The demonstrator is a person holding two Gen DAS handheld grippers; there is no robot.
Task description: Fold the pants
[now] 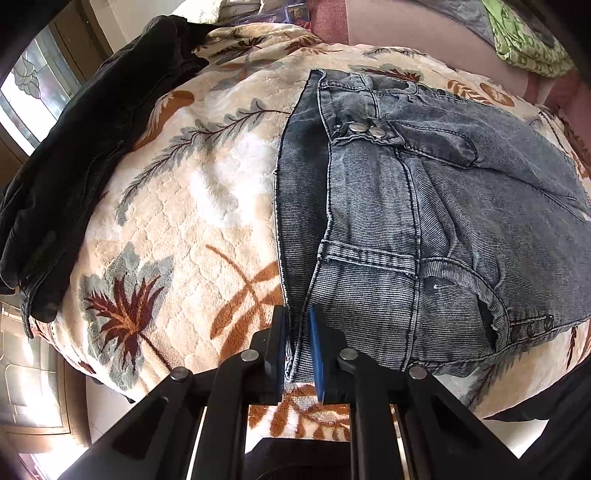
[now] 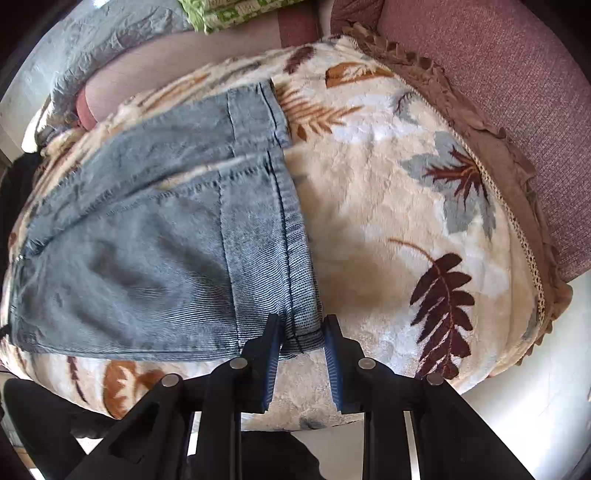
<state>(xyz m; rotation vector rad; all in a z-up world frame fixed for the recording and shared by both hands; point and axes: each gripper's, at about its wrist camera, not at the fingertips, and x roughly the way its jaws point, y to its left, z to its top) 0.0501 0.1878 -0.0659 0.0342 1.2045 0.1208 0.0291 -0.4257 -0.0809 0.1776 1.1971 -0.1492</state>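
Observation:
Grey-blue denim pants lie folded on a cream leaf-patterned blanket. The left wrist view shows the waistband, snap buttons and pockets. My left gripper is shut on the near waistband corner, with denim pinched between its blue pads. The right wrist view shows the leg hems stacked on the blanket. My right gripper stands around the near hem corner with its jaws apart, the cloth between the pads with gaps at both sides.
A black jacket lies along the blanket's left edge. A pink sofa back rises behind the frilled brown blanket border. A green-patterned cloth and grey fabric lie at the far side.

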